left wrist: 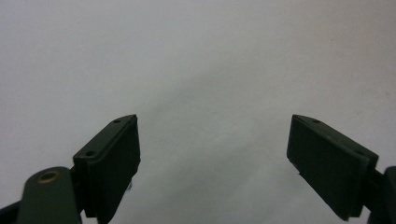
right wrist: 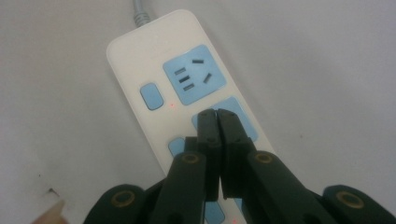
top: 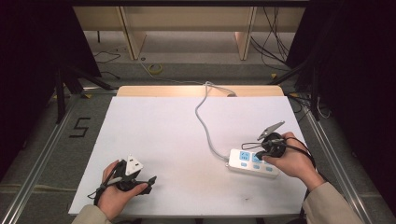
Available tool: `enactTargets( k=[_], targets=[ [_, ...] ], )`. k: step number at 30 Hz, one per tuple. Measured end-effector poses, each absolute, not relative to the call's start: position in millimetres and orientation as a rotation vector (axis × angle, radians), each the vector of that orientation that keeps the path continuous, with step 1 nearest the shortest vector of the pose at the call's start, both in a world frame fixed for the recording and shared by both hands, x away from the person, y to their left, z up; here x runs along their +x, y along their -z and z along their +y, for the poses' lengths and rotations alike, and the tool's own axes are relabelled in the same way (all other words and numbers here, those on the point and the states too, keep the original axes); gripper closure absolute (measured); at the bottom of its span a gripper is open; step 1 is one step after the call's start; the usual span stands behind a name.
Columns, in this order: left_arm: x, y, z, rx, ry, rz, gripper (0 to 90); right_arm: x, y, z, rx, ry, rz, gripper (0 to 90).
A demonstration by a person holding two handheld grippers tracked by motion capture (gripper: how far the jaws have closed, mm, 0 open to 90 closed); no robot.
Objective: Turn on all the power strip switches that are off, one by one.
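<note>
The near end of the power strip [right wrist: 187,93] is covered in the right gripper view by the right gripper [right wrist: 216,114], whose jaws are pressed together over the second blue socket panel [right wrist: 233,121]; whether the tips touch that panel cannot be told. In the high view, part of the strip is hidden under the right hand [top: 292,161]. The strip's grey cord [right wrist: 140,11] is cut off by the top edge of the right gripper view. The outer parts of the left gripper [left wrist: 212,140] are cropped by the bottom edge.
</note>
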State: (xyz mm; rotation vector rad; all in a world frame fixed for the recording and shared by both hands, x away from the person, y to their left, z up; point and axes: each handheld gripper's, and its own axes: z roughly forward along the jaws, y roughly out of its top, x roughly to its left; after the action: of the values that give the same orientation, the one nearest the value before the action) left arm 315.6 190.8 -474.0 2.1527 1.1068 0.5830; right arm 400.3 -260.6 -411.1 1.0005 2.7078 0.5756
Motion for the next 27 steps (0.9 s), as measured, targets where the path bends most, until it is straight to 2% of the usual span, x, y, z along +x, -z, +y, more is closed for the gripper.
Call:
enactTargets(
  k=[9, 27],
  targets=[
    [316, 474, 191, 2.153, -0.585, 1.107, 17.2, 398, 411, -256, 0.96, -0.674, 2.656, 87.1],
    [315, 474, 191, 2.15, -0.586, 1.107, 17.2, 392, 420, -242, 0.87, -0.824, 2.603, 77.3]
  ],
)
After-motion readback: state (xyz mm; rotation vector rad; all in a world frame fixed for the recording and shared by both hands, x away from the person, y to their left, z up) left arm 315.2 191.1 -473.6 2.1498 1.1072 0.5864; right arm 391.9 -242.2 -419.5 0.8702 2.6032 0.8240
